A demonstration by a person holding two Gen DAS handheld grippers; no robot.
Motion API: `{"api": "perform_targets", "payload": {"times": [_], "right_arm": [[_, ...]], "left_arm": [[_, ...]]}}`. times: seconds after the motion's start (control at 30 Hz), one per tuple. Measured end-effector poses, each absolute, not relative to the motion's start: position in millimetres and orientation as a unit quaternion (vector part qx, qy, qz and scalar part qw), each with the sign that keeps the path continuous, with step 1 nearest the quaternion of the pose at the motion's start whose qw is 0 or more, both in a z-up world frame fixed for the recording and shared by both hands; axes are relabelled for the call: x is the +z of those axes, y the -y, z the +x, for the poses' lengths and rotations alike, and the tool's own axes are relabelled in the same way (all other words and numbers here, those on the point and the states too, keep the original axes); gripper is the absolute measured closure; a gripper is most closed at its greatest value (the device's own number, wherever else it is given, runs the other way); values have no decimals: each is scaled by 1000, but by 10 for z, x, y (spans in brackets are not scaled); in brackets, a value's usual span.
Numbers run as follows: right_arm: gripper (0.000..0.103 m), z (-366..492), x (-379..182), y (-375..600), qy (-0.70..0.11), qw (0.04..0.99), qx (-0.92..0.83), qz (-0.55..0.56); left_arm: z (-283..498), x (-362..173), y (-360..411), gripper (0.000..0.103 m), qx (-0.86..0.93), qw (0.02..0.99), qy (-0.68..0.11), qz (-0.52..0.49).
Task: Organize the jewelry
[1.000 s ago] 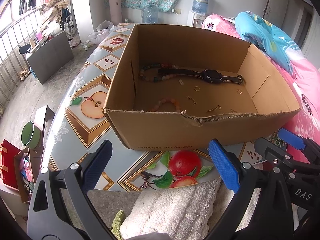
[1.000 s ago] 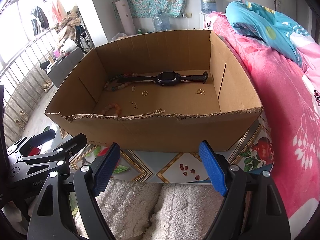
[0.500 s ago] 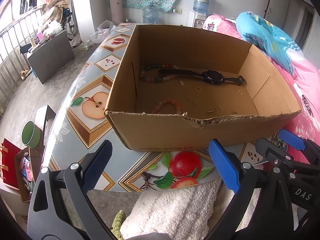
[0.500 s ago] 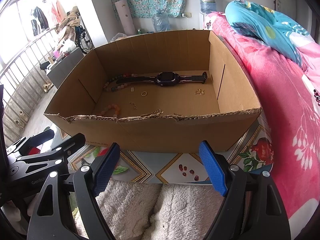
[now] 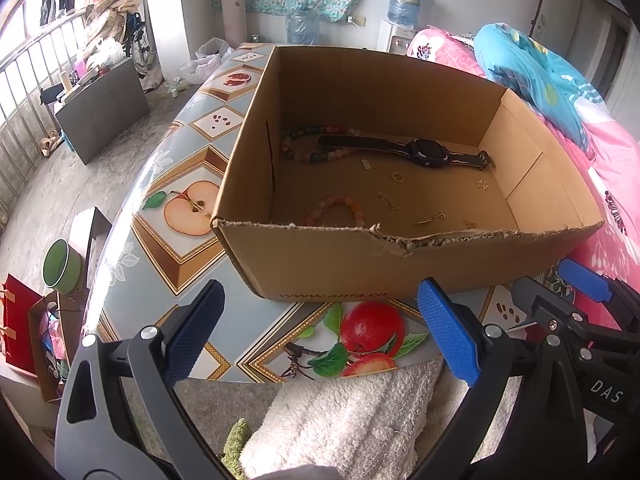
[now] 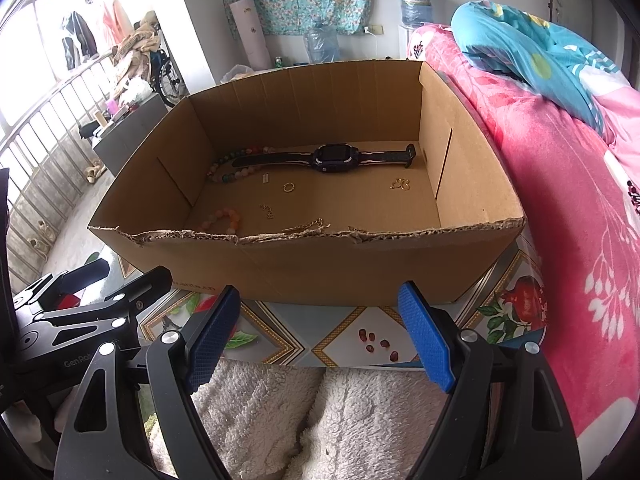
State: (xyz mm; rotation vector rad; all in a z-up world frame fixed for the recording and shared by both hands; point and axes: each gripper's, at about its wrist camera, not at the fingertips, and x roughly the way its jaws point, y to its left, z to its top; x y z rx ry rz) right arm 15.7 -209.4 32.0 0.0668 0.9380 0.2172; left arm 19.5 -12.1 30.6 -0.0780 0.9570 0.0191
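An open cardboard box (image 5: 320, 264) (image 6: 320, 268) stands on a fruit-patterned table. Inside lie a black watch (image 5: 424, 152) (image 6: 334, 157), a multicolour bead necklace (image 5: 308, 136) (image 6: 228, 172), an orange bead bracelet (image 5: 338, 208) (image 6: 228, 218), a gold ring (image 5: 397, 177) (image 6: 288, 187) and several small gold pieces (image 5: 432, 218) (image 6: 400, 185). My left gripper (image 5: 320, 326) hangs open before the box's near wall, nothing between its blue pads. My right gripper (image 6: 320, 330) is open too, just in front of the box; it also shows at the left wrist view's right edge (image 5: 580, 304).
A pink and blue bedspread (image 6: 560, 160) borders the table on the right. A fluffy white blanket (image 6: 300, 412) lies under both grippers. Left of the table the floor drops away, with a green cup (image 5: 60, 266), a grey cabinet (image 5: 104, 108) and a railing.
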Motion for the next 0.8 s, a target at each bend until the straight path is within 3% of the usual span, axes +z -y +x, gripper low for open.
{"api": "perform_targets", "payload": {"times": [0.8], "right_arm": [[24, 175, 329, 2056, -452, 885, 107, 29]], "left_arm": [[204, 307, 122, 10, 11, 886, -463, -38]]}}
